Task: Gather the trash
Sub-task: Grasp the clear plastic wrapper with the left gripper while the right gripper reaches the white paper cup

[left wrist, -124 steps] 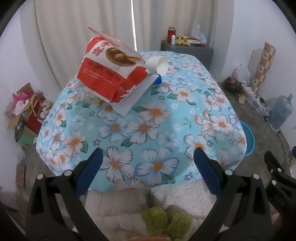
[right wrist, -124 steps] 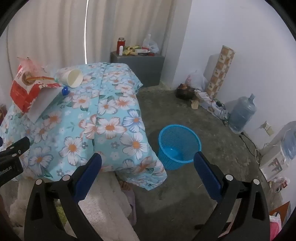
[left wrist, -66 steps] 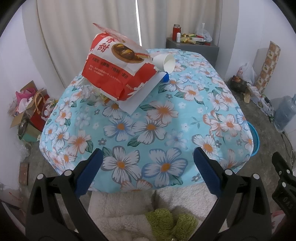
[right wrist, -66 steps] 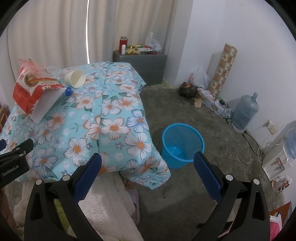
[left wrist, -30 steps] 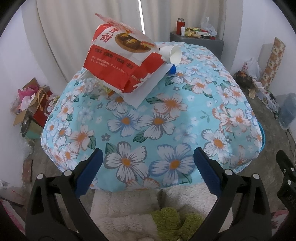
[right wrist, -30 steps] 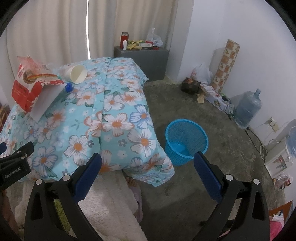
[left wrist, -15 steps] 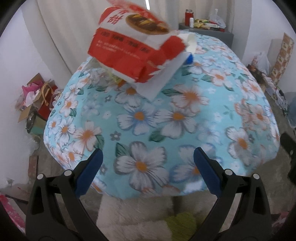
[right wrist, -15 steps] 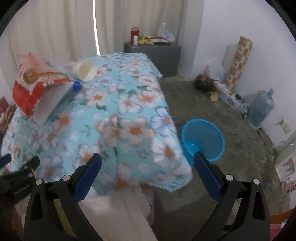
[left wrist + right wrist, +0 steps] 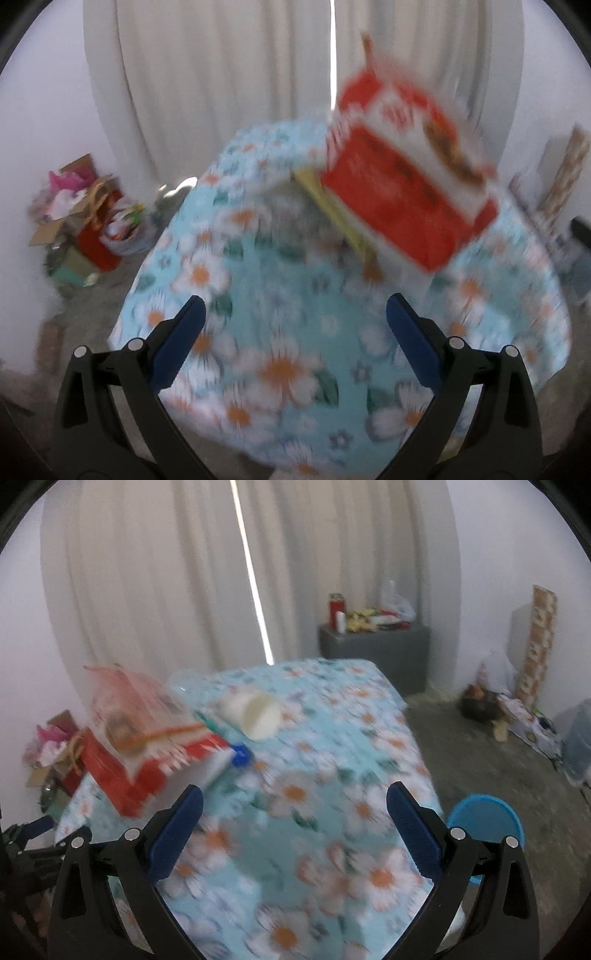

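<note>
A red and white snack bag (image 9: 406,192) lies on the flowered tablecloth (image 9: 280,332), blurred by motion in the left wrist view. It also shows as the red bag (image 9: 136,746) in the right wrist view. Beside it lie a white paper cup (image 9: 255,710) on its side and a blue bottle cap (image 9: 242,759). A yellow wrapper (image 9: 332,210) pokes out under the bag. My left gripper (image 9: 293,332) is open above the table's near part, nothing between its fingers. My right gripper (image 9: 295,816) is open too, over the cloth. A blue trash basket (image 9: 487,819) stands on the floor at the right.
A grey cabinet (image 9: 373,653) with bottles and packets stands by the curtain. Boxes and bags (image 9: 85,218) are piled on the floor at the left. A water jug (image 9: 578,742) and clutter (image 9: 487,705) sit along the right wall.
Both grippers have swung up and forward over the table. The left view has turned leftward, so the red bag now sits upper right. Both stay open.
</note>
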Available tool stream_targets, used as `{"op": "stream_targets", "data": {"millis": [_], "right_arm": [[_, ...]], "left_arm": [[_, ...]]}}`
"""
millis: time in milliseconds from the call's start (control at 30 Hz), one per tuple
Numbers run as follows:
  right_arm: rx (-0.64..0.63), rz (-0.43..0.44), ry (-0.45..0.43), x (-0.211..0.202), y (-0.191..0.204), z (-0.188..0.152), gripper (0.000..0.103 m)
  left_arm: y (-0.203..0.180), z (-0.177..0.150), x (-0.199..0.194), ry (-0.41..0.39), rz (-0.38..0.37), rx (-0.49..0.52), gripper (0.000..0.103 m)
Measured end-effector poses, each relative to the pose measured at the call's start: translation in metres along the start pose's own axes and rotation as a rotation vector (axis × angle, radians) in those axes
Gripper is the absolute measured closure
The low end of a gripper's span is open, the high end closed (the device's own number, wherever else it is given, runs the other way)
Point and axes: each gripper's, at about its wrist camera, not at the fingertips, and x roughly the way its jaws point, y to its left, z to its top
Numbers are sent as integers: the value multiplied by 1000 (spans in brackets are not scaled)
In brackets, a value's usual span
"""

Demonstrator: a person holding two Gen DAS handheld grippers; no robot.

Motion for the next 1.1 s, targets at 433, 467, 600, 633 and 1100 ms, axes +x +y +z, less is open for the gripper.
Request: {"op": "stream_targets", "data": {"millis": [433,467,600,633,1100], "right_arm": [[-36,291,30,36,37,70,11],[13,314,54,44,29,74,11],[188,381,159,77,-3,90,15],[235,395,189,87,-13,95,16],[580,404,639,254,-75,125,24]], "left_arm": [[53,66,-10,-218,-441,-236,9],[57,75,-9,-229,-493,-255,9],[60,112,-7,-269,-606,-231,9],[60,121,-5,-280,-611,-220,9],[77,269,230,150,-540,-220,9]]}}
